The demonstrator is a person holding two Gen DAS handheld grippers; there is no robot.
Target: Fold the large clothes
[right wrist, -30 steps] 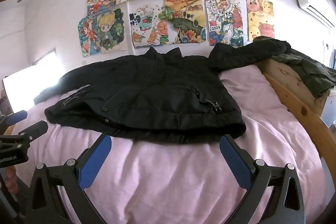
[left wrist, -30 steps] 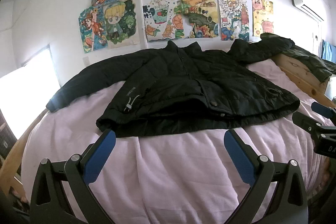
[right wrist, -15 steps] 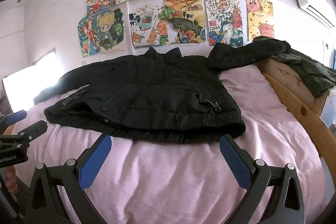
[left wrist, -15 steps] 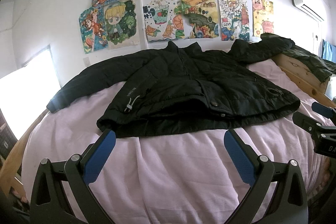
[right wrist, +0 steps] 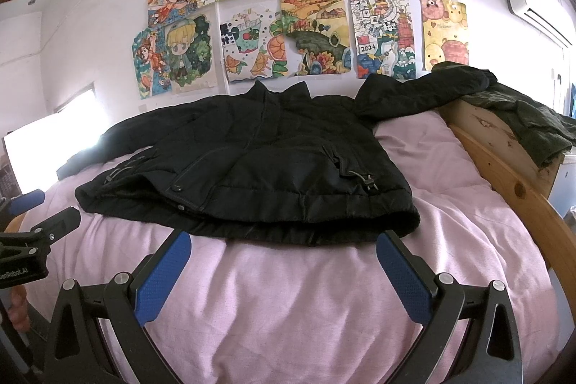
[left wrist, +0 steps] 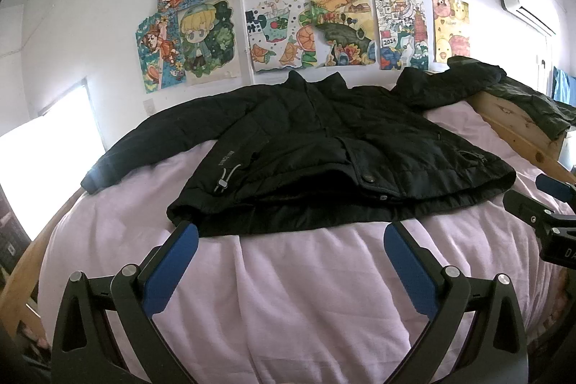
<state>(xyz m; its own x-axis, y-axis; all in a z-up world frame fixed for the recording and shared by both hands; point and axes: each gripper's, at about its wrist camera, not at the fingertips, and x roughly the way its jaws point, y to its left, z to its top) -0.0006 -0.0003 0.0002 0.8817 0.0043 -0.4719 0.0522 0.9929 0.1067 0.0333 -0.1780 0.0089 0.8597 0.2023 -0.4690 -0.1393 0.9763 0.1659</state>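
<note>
A black padded jacket (left wrist: pixel 324 146) lies spread front up on the pink bed (left wrist: pixel 295 279), collar toward the wall, both sleeves stretched out sideways. It also shows in the right wrist view (right wrist: pixel 259 161). My left gripper (left wrist: pixel 291 240) is open and empty, hovering over the sheet just short of the jacket's hem. My right gripper (right wrist: pixel 283 249) is open and empty, also just short of the hem. Each gripper shows at the edge of the other's view: the right gripper (left wrist: pixel 550 204) and the left gripper (right wrist: pixel 32 222).
A wooden bed rail (right wrist: pixel 511 182) runs along the right side, with a dark green garment (right wrist: pixel 532 121) draped over it. The jacket's right sleeve (right wrist: pixel 424 92) rests up on that rail. Drawings (left wrist: pixel 306 24) cover the wall behind. A bright window (left wrist: pixel 43 161) is at left.
</note>
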